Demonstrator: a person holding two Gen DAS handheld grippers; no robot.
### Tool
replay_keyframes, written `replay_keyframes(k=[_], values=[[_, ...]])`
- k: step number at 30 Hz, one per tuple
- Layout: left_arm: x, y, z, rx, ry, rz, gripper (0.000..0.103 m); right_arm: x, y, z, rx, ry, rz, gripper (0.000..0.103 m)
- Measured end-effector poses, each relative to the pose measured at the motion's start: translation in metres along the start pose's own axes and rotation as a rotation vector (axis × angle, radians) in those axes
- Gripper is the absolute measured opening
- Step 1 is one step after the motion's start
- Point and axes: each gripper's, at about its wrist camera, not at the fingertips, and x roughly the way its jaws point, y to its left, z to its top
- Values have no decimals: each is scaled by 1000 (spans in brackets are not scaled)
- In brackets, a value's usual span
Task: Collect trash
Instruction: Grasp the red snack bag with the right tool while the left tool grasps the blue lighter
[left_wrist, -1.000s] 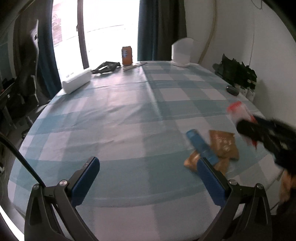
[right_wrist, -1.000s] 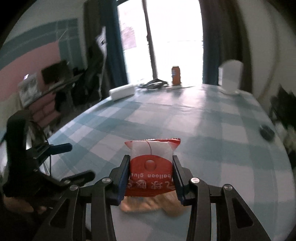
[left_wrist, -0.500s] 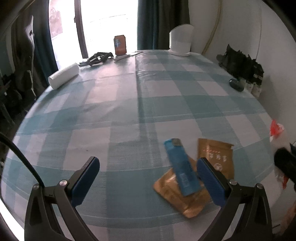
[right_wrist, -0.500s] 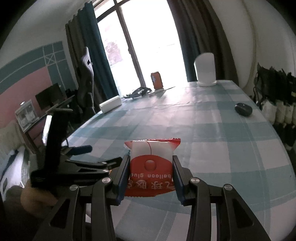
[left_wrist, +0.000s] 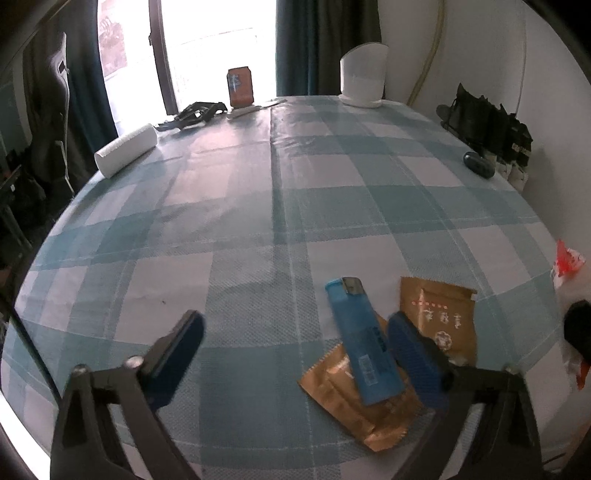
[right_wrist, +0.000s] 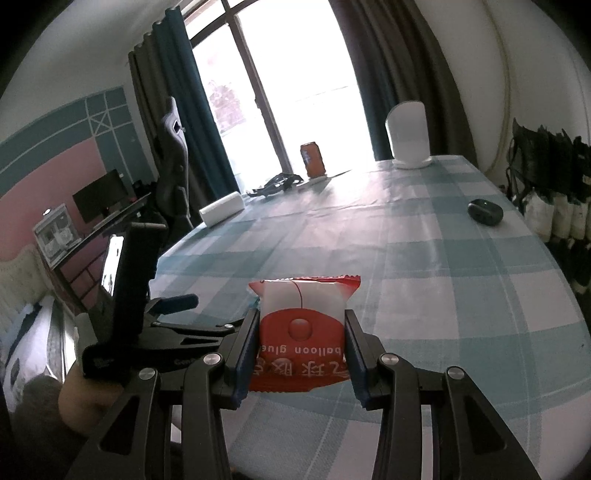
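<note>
At the near table edge, right gripper pinches the red packet aloft while left gripper, spread, hovers beside lighter atop brown wrappers; next likely shifting right onto a wrapper.

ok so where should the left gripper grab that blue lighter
Across the middle of the blue lighter, on its long narrow sides, coming straight down from above. It lies flat on a crumpled brown wrapper, its metal end pointing away, so the open left gripper should probably shift right and turn to straddle its width.
</note>
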Motion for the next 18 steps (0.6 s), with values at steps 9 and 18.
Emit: replay_keyframes(k=[9,18], values=[[7,5,0,1,18,-56,58,3,4,-3,-8,16,2,42],[3,0,-2,33,-12,-80,18,7,4,-4,-7,27,4,43]])
